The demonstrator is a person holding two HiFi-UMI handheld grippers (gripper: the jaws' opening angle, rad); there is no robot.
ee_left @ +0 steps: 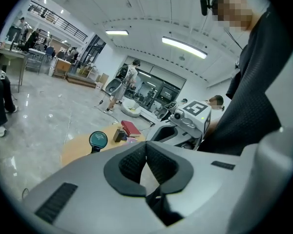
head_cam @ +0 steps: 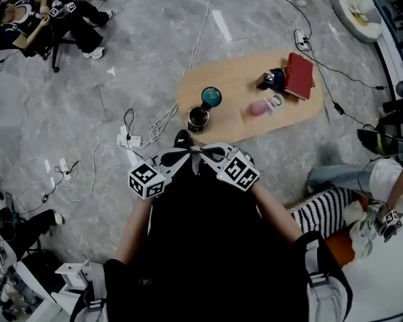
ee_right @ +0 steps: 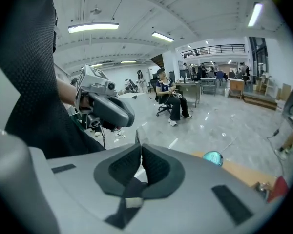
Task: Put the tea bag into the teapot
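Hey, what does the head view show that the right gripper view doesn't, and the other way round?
Only the head view: the teapot, whose dark body is in plain sight, and a pink thing on the table. Only the right gripper view: ceiling lights, and a close look at the right hand-held gripper, its jaws closed with nothing between them. Both: the wooden table, the round teal lid and the red book.
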